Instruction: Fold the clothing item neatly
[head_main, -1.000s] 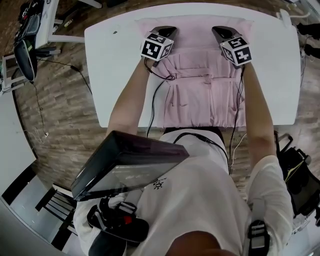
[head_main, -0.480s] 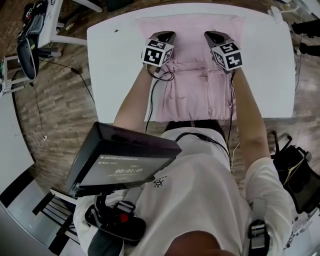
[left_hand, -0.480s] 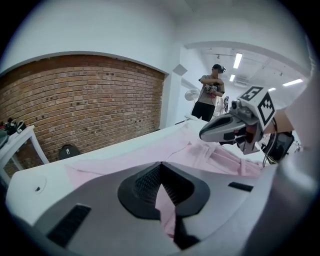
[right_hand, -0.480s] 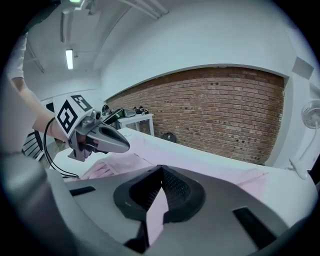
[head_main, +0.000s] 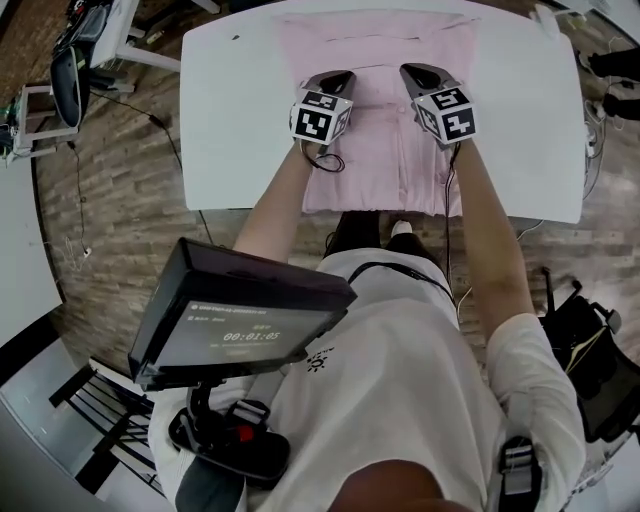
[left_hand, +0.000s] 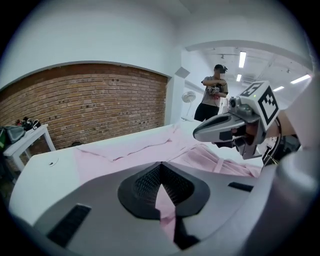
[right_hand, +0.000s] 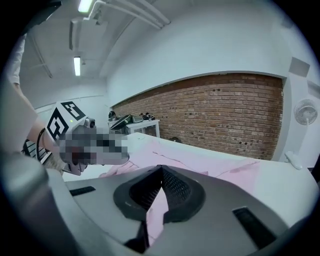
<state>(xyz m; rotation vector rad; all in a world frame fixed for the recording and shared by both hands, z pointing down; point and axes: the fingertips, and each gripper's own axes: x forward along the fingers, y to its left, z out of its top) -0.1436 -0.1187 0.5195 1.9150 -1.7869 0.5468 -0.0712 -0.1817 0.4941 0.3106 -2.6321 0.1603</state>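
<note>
White table (head_main: 230, 120), pink garment (head_main: 380, 40) in left tongs (head_main: 335, 77), right tongs (head_main: 416, 71) (screen (head_main: 245, 335) blurry)

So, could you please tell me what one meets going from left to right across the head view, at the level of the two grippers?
Wooden floor → white table → left gripper → pink garment → right gripper → bare table again.

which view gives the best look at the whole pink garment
The head view: the pink garment shows nearly whole on the white table. The left gripper view and right gripper view each show only the fold pinched in the left claw or right claw, plus flat cloth beyond.
</note>
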